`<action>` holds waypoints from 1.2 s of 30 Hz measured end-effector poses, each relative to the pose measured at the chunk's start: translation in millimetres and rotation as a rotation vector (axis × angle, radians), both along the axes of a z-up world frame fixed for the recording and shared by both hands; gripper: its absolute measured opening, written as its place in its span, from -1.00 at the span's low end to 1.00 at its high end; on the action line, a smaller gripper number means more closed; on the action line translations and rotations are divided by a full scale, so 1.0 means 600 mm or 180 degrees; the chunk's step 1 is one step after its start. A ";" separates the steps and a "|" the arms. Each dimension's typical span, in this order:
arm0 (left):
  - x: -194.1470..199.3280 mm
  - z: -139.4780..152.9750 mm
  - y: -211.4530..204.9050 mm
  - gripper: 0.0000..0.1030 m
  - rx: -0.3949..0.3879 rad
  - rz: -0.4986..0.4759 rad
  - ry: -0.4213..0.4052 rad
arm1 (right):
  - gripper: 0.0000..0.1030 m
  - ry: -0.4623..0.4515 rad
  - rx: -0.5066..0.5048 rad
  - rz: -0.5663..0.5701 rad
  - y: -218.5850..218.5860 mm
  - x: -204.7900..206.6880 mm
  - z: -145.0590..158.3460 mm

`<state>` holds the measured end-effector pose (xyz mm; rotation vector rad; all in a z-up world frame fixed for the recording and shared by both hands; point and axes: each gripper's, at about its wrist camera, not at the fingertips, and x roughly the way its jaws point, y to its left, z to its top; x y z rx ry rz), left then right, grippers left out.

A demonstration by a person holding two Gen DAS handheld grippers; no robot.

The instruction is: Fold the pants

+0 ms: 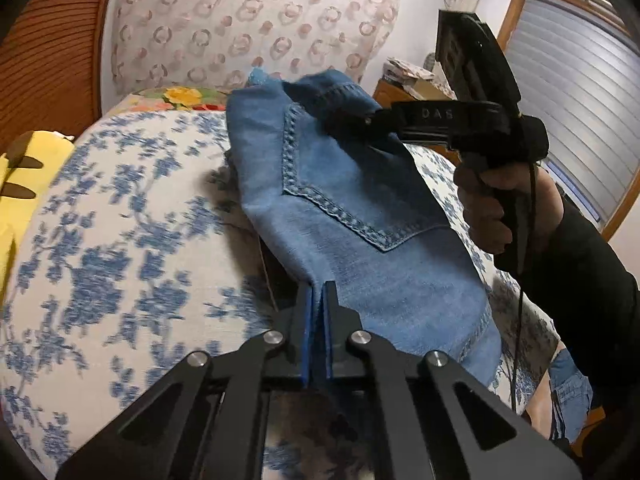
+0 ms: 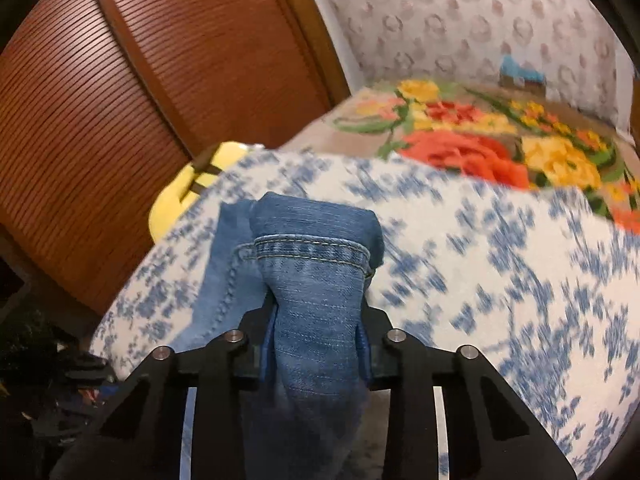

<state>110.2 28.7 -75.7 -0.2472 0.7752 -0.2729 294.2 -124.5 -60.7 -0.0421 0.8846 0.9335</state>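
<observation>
Mid-fold: jeans (image 1: 360,208) lifted partly off the floral bedspread (image 1: 120,240), left gripper (image 1: 319,304) pinched tight on a thin denim edge, right gripper (image 2: 316,332) clamped narrow around a bunched hem. Next, probably: carry both corners across together, lay flat, release.

You're handling blue denim pants (image 1: 360,208), a matt woven cloth with raised stitching along the pocket seam and a thick hemmed cuff (image 2: 312,254). Your left gripper (image 1: 319,292) shows matt black plastic or metal arms, I can't tell which, with shiny round metal pins and blue pads. Your right gripper (image 2: 316,320) is the same matt black build with blue pads. Under it all lies the bedspread (image 1: 120,220), soft matt cloth printed in blue flowers. Beyond it there's a fuzzy floral blanket (image 2: 480,140). The door (image 2: 120,100) beside you is ribbed brown wood with a slight sheen. The wall (image 1: 240,20) wears matt patterned paper.
</observation>
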 end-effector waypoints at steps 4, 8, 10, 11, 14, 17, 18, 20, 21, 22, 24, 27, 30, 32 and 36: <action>-0.007 0.005 0.043 -0.97 0.0023 0.0151 -0.0041 | -0.48 -0.0037 0.0076 0.0127 0.067 0.008 0.017; -0.006 0.016 0.107 -0.97 0.0132 0.0327 -0.0078 | -0.49 -0.0025 0.0095 0.0206 0.140 0.021 0.017; -0.002 0.022 0.140 -0.98 0.0226 0.0405 -0.0096 | -0.49 0.0009 0.0111 0.0204 0.179 0.031 0.013; 0.003 0.023 0.153 -0.98 0.0277 0.0435 -0.0098 | -0.49 0.0012 0.0121 0.0201 0.198 0.036 0.012; 0.021 0.025 0.196 -0.98 0.0364 0.0490 -0.0094 | -0.49 0.0048 0.0172 0.0148 0.245 0.052 0.007; 0.047 0.021 0.232 -0.99 0.0512 0.0550 -0.0134 | -0.49 0.0095 0.0255 0.0058 0.285 0.071 0.002; 0.057 0.019 0.245 -0.99 0.0568 0.0574 -0.0124 | -0.49 0.0097 0.0290 0.0020 0.298 0.077 0.002; 0.074 0.019 0.273 -0.99 0.0634 0.0618 -0.0136 | -0.49 0.0121 0.0376 -0.0053 0.316 0.090 0.002; 0.081 0.020 0.283 -0.99 0.0665 0.0636 -0.0145 | -0.49 0.0148 0.0427 -0.0093 0.326 0.099 0.001; 0.092 0.022 0.297 -0.99 0.0694 0.0663 -0.0154 | -0.49 0.0165 0.0476 -0.0147 0.334 0.107 0.000; 0.109 0.026 0.321 -0.99 0.0710 0.0704 -0.0153 | -0.49 0.0189 0.0549 -0.0262 0.348 0.124 -0.003; 0.143 0.030 0.351 -0.99 0.0750 0.0735 -0.0157 | -0.49 0.0253 0.0673 -0.0494 0.363 0.149 -0.010; 0.176 0.025 0.364 -0.99 0.0764 0.0729 -0.0112 | -0.49 0.0303 0.0723 -0.0790 0.364 0.170 -0.020; 0.191 0.017 0.361 -0.99 0.0800 0.0685 -0.0061 | -0.47 0.0382 0.0667 -0.0941 0.363 0.183 -0.034; 0.194 0.006 0.356 -0.99 0.0802 0.0668 -0.0025 | -0.19 0.0310 0.0329 -0.0922 0.358 0.201 -0.044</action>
